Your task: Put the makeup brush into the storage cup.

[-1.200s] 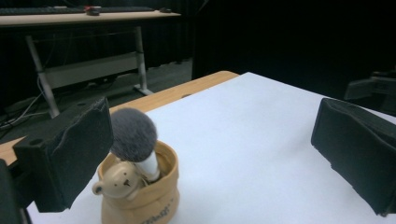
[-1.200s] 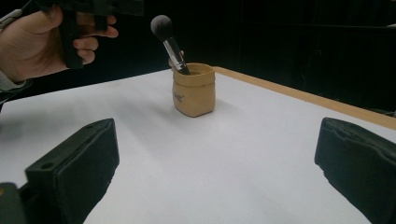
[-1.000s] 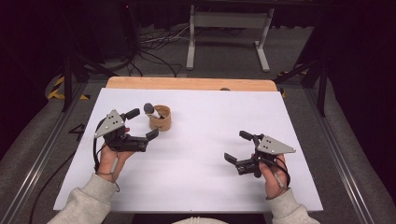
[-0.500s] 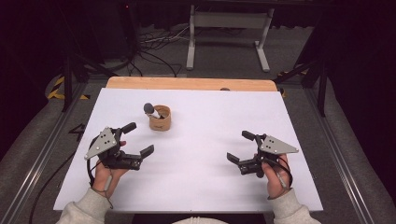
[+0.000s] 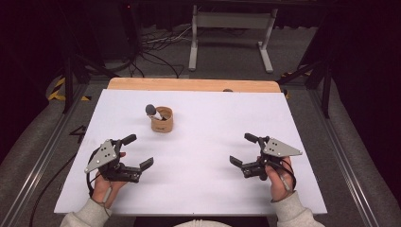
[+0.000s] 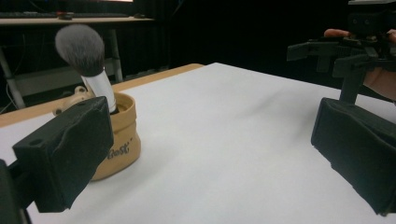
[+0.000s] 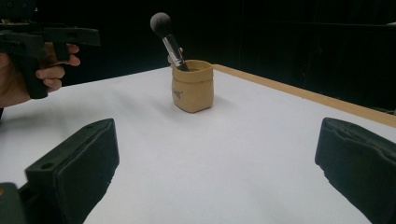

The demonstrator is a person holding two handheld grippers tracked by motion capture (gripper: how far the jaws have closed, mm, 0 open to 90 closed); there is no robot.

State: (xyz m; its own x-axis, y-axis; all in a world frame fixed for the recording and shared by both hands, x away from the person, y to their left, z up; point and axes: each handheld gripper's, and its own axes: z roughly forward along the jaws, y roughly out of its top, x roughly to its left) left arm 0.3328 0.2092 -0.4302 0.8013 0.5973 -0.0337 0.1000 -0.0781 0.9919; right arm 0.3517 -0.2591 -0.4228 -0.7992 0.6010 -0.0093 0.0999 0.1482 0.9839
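Note:
A small tan pot stands upright on the white table top, left of centre toward the back. A brush with a grey tuft leans out of it to the left. The left gripper view has the pot and brush close behind the left jaw. In the right gripper view the pot and brush stand farther off. My left gripper is open near the front left, empty. My right gripper is open at the front right, empty, jaws pointing left.
The white sheet covers the table, with a wooden edge strip along the far side. A metal stand and cables lie on the dark floor beyond. Rails run along both table sides.
My left gripper has drawn back from beside the pot toward the front left edge. The right gripper has shifted slightly right and stays open.

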